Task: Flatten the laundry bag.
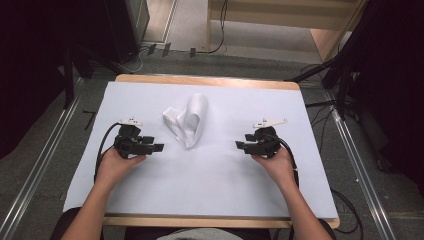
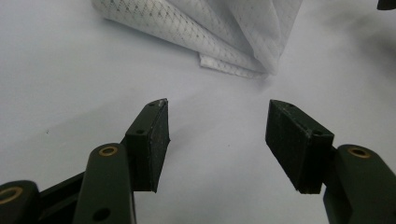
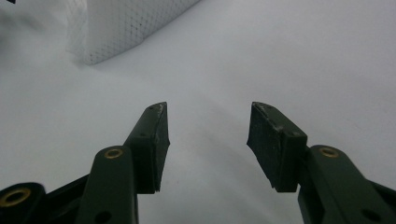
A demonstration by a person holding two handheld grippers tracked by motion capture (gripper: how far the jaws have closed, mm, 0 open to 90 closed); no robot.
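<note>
White mesh cloth (image 1: 187, 120) lies crumpled on the bench, between the two grippers and a little farther from the person than either. Both sets of jaws stand apart with nothing between them. The left gripper (image 1: 159, 147) points toward the cloth from its left; in the left gripper view the folded edge of the cloth (image 2: 233, 65) sits just ahead of the gaping jaws, not touching them. The right gripper (image 1: 239, 145) points at the cloth from its right, somewhat farther off. A pale sheet (image 1: 225, 170) covers the bench (image 1: 210, 81) under the cloth, and both hands rest on it.
</note>
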